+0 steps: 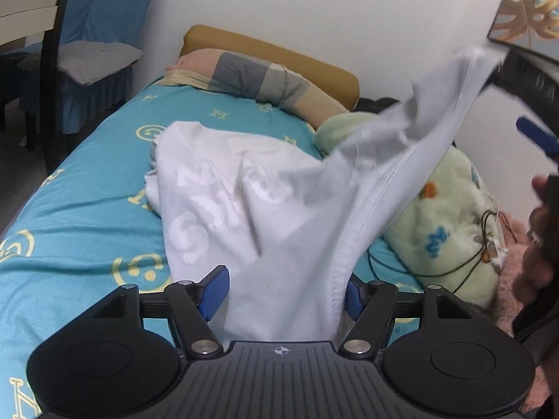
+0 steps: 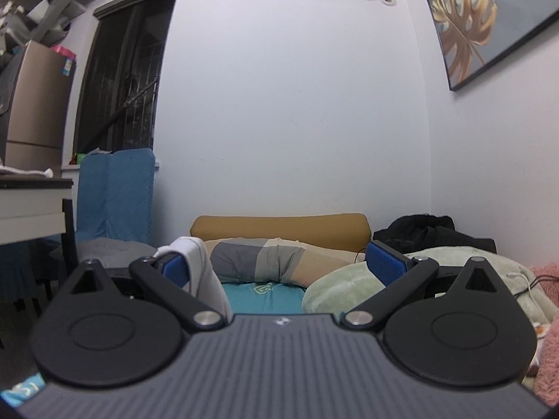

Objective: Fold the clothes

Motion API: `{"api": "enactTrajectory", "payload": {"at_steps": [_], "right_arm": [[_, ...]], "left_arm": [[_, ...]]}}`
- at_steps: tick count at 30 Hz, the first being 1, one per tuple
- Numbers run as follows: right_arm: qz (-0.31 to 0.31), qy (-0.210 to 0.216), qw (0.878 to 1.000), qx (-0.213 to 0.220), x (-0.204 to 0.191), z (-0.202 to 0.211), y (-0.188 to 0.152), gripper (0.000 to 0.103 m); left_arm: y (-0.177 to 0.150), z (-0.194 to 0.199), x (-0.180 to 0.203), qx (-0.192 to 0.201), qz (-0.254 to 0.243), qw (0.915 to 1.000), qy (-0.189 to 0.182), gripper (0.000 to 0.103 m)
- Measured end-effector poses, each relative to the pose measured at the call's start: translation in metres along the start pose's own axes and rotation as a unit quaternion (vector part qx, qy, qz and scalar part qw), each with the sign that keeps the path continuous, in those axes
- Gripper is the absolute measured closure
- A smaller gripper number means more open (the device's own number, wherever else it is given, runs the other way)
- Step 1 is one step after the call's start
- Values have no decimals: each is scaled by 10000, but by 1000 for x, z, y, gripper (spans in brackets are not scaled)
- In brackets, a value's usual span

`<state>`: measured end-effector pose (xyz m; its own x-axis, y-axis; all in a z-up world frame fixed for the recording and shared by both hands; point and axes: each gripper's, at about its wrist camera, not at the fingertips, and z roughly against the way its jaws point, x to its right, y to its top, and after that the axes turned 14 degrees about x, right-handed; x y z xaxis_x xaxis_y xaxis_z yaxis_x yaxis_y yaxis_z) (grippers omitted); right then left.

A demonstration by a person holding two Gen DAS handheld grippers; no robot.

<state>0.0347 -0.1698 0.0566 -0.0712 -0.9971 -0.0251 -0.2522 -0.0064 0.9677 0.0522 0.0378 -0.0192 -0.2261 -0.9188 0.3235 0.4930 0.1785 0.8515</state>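
Note:
A white garment (image 1: 244, 202) with pale raised lettering lies on the teal bed sheet (image 1: 80, 188). One end of it runs back between the wide-apart blue pads of my left gripper (image 1: 284, 289), which does not pinch it. Another corner is lifted up and to the right, toward my right gripper (image 1: 534, 136) at the frame edge. In the right wrist view my right gripper (image 2: 279, 272) is open; a white fold of the garment (image 2: 206, 279) drapes over its left finger (image 2: 174, 272), with the pads far apart.
A striped bolster pillow (image 1: 258, 80) and a mustard headboard cushion (image 1: 279, 56) lie at the bed's head. A pale green blanket (image 1: 443, 223) with black cables and a pink fluffy throw (image 1: 517, 265) fill the right side. A blue-covered chair (image 1: 87, 70) and desk stand left.

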Motion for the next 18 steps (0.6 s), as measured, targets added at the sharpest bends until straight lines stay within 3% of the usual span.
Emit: {"api": "enactTrajectory", "payload": {"at_steps": [4, 8, 10, 13, 16, 18], "right_arm": [[11, -26, 10000, 70, -2, 4, 2, 0], [13, -303, 9994, 151, 5, 5, 1, 0], [50, -531, 9985, 143, 12, 3, -6, 0], [179, -860, 9961, 23, 21, -1, -23, 0], [174, -926, 9944, -480, 28, -10, -42, 0], [97, -879, 9940, -644, 27, -12, -31, 0]], "left_arm": [[-4, -1, 13, 101, -256, 9992, -283, 34], [-8, 1, 16, 93, -511, 9981, 326, 30], [-7, 4, 5, 155, -387, 9958, 817, 28], [2, 15, -14, 637, -83, 9877, 1426, 16], [23, 29, -25, 1204, -20, 9764, 1793, 15], [40, 39, -31, 1587, 71, 9677, 1957, 15]]}}
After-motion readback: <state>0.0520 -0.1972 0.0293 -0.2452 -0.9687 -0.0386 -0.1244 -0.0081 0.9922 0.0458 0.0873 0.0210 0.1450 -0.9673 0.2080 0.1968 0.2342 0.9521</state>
